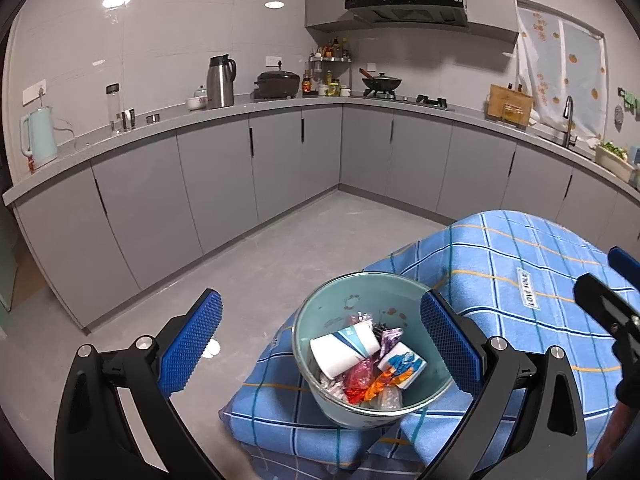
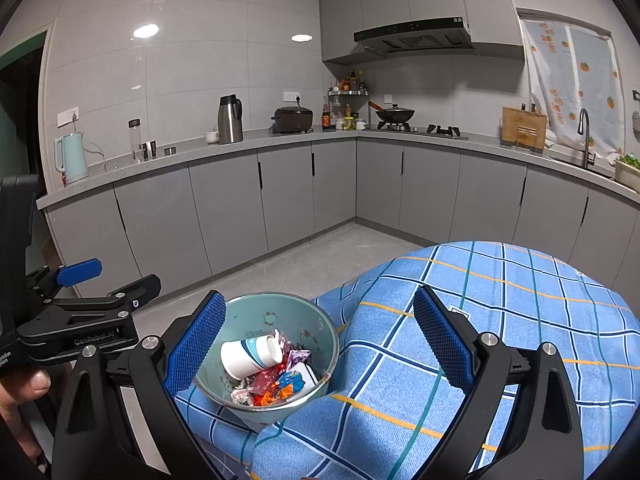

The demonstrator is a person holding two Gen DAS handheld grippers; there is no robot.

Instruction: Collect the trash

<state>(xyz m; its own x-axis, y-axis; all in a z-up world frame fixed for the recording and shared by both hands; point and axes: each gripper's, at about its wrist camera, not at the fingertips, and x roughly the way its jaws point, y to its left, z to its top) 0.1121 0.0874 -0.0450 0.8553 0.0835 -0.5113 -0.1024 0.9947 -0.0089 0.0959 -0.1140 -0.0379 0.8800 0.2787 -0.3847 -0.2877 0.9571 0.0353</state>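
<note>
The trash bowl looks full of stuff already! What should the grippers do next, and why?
Probably the left gripper should lower around the trash bowl and grip its rim. The paper cup and wrappers already lie inside, the blue checked cloth shows no loose trash, and both grippers, the right gripper included, are open and empty.
</note>
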